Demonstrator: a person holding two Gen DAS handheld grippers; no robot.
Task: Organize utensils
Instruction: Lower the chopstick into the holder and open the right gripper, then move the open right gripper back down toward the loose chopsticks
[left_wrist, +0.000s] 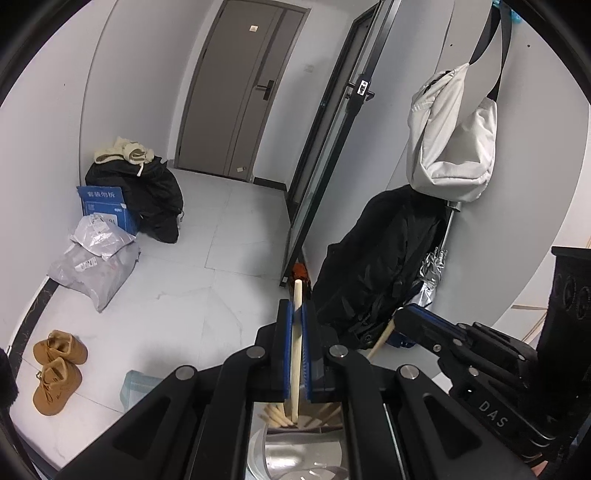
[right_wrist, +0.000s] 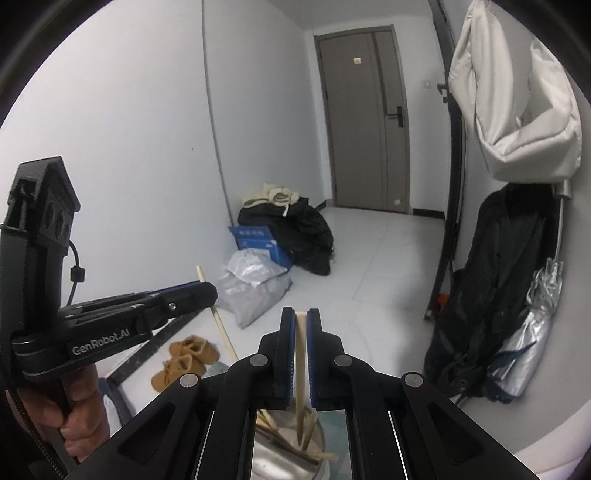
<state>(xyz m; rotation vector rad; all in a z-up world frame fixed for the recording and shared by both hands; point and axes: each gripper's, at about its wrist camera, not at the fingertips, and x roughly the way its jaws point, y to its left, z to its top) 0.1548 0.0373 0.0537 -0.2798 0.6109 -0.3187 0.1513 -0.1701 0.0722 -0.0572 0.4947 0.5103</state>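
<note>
Presently on hand, item by item:

Left gripper: blue-padded jaws clenched on one pale wooden chopstick, held close to upright, its upper end standing clear above the fingertips, its lower end down among the other sticks.

Right gripper: jaws likewise clamped on a second chopstick, upright, lower tip reaching into the same vessel. A hand grips the left tool's handle, seen in the right wrist view.

Metal holder: shiny, round, directly beneath both grippers, partly hidden by them. It contains a loose bundle of wooden chopsticks leaning at angles against its rim.

Floor, pale tile: tan boots as a pair near the left wall; grey parcels and a blue box in the far left corner beside a heap of dark clothing.

Right wall: white bag hanging by a strap; black jacket beneath it; folded silver umbrella alongside.

Far end: grey door, closed.
</note>
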